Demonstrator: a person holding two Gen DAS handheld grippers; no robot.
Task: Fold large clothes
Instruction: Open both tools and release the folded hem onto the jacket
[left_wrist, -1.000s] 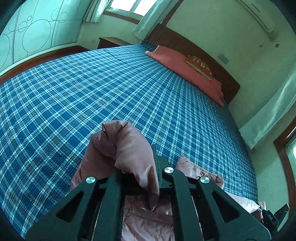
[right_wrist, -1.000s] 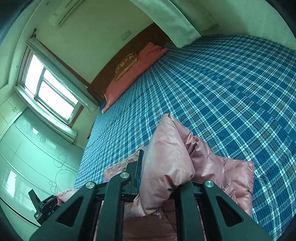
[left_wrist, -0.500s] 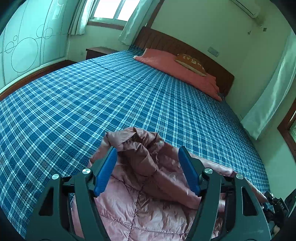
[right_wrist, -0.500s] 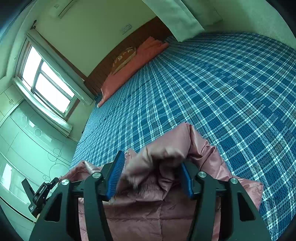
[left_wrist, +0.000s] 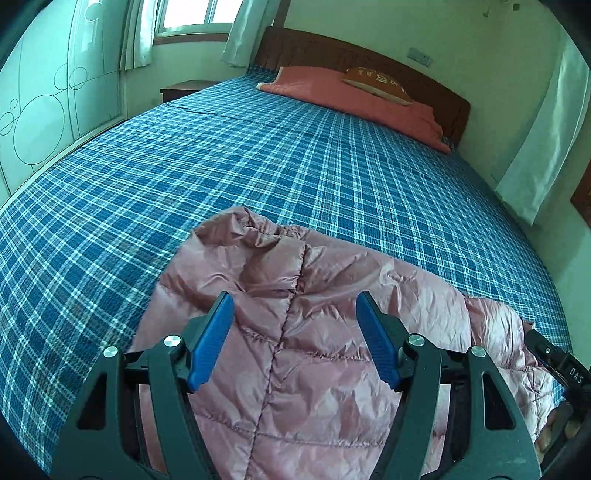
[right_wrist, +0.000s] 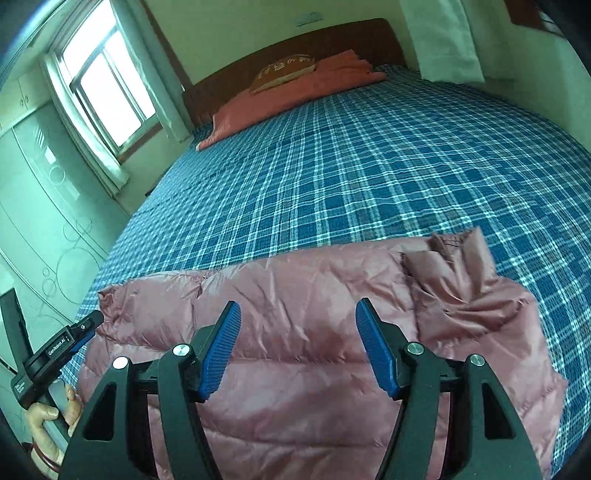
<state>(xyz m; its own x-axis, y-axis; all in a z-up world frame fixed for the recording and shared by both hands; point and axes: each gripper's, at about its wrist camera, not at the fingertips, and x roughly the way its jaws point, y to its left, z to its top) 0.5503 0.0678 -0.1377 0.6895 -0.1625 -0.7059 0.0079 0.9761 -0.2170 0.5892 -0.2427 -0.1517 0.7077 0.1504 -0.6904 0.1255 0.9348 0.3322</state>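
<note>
A pink quilted down jacket (left_wrist: 317, 332) lies on the near part of the blue plaid bed (left_wrist: 258, 155), folded into a wide band; it also shows in the right wrist view (right_wrist: 303, 317). My left gripper (left_wrist: 295, 306) is open and empty, held just above the jacket's left part. My right gripper (right_wrist: 297, 314) is open and empty above the jacket's right part. A loose crumpled end (right_wrist: 465, 266) sticks up at the jacket's far right corner. The other handheld gripper (right_wrist: 55, 350) shows at the left edge of the right wrist view.
A salmon blanket (left_wrist: 354, 99) and a brown pillow (left_wrist: 376, 79) lie at the wooden headboard (left_wrist: 369, 51). A wardrobe (left_wrist: 44, 103) stands left of the bed, with a window (right_wrist: 107, 88) and curtains beyond. The bed's plaid sheet (right_wrist: 369, 166) stretches behind the jacket.
Both grippers were shut on bunched jacket fabric held up; they opened, let the fabric drop onto the jacket, and drew back. The jacket now lies flatter.
</note>
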